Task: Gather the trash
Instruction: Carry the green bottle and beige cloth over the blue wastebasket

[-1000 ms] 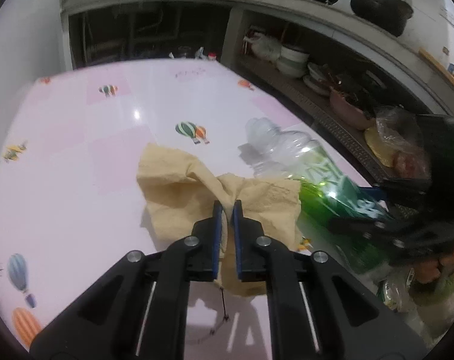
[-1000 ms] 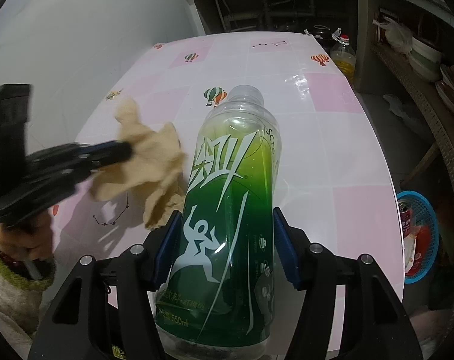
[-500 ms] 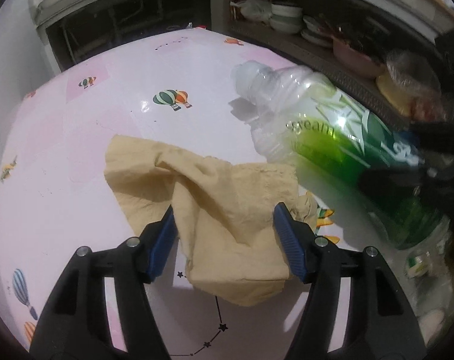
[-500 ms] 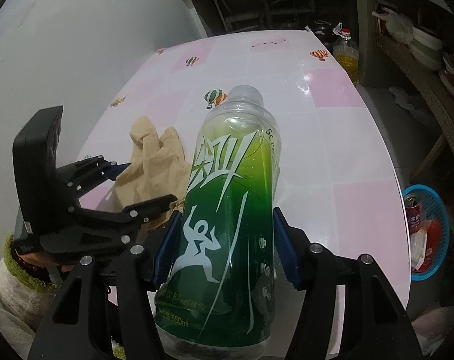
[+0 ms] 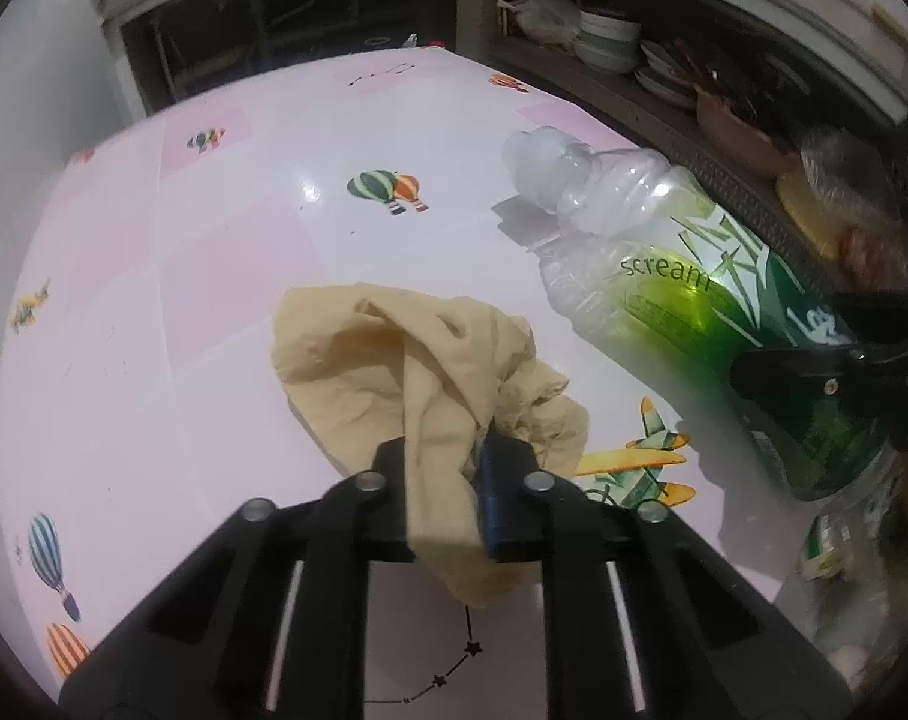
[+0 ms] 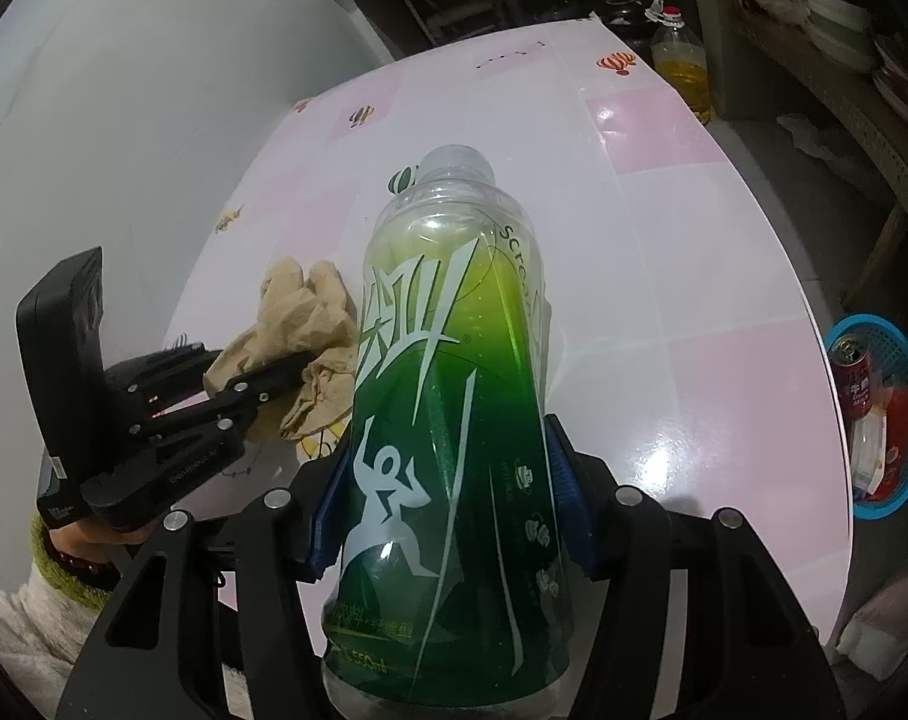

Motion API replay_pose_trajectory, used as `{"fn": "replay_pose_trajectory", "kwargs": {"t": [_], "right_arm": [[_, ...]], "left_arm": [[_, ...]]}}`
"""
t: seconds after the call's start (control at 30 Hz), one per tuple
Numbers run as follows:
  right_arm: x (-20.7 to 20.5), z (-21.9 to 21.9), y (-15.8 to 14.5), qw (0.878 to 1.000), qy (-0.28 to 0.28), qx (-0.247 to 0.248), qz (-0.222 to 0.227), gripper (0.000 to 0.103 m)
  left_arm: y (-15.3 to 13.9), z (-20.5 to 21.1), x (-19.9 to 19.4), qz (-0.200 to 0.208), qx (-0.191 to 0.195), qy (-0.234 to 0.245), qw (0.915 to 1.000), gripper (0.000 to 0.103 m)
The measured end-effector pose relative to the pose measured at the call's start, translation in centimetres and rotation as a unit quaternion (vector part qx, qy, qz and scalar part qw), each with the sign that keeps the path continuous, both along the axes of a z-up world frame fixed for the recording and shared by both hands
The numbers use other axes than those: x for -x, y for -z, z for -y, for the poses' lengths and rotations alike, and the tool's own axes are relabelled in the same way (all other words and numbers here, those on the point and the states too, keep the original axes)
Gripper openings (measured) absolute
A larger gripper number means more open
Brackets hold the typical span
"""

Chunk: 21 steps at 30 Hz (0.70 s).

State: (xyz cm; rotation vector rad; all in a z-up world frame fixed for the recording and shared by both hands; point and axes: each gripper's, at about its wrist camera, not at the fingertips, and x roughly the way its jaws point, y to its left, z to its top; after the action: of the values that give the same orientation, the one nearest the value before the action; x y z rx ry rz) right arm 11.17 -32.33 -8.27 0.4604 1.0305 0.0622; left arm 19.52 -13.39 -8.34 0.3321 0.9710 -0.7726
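A crumpled tan paper napkin (image 5: 418,372) lies on the pink balloon-print table (image 5: 154,276). My left gripper (image 5: 445,483) is shut on the napkin's near fold; it also shows in the right wrist view (image 6: 256,381) with the napkin (image 6: 298,324). My right gripper (image 6: 448,510) is shut on an empty green plastic bottle (image 6: 448,420), held above the table with its neck pointing away. The bottle (image 5: 694,294) shows at the right of the left wrist view, close beside the napkin.
A blue basket (image 6: 898,360) holding a red can (image 6: 853,375) and other trash sits on the floor past the table's right edge. An oil bottle (image 6: 682,66) stands beyond the far corner. Shelves with stacked bowls (image 5: 610,42) run along the right.
My left gripper opened, dropping the napkin onto the table, then shut again on its fold. The right gripper kept hold of the bottle and barely moved.
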Motion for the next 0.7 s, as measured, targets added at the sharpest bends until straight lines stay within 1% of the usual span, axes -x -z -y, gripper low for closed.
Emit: {"fn": "replay_pose_trajectory", "kwargs": {"t": [0.07, 0.23, 0.4, 0.6, 0.7], "right_arm": [[0.0, 0.1, 0.0, 1.000, 0.004, -0.006, 0.001, 0.056], [0.8, 0.1, 0.1, 1.000, 0.014, -0.025, 0.005, 0.055], [2.0, 0.7, 0.1, 0.998, 0.037, -0.044, 0.016, 0.055], [4.8, 2.5, -1.5, 0.993, 0.073, -0.073, 0.059, 0.055], [6.9, 3.9, -2.5, 0.989, 0.098, -0.079, 0.083, 0.055]], "left_arm": [[-0.3, -0.5, 0.1, -0.003, 0.011, -0.006, 0.9999, 0.008], [-2.1, -1.3, 1.4, 0.019, 0.037, -0.012, 0.9991, 0.008], [-3.8, -1.2, 2.7, 0.029, 0.053, -0.005, 0.9982, 0.008], [-6.5, 0.6, 4.4, 0.045, 0.072, 0.020, 0.9962, 0.008], [-7.8, 2.5, 5.5, 0.051, 0.084, 0.041, 0.9943, 0.008]]}}
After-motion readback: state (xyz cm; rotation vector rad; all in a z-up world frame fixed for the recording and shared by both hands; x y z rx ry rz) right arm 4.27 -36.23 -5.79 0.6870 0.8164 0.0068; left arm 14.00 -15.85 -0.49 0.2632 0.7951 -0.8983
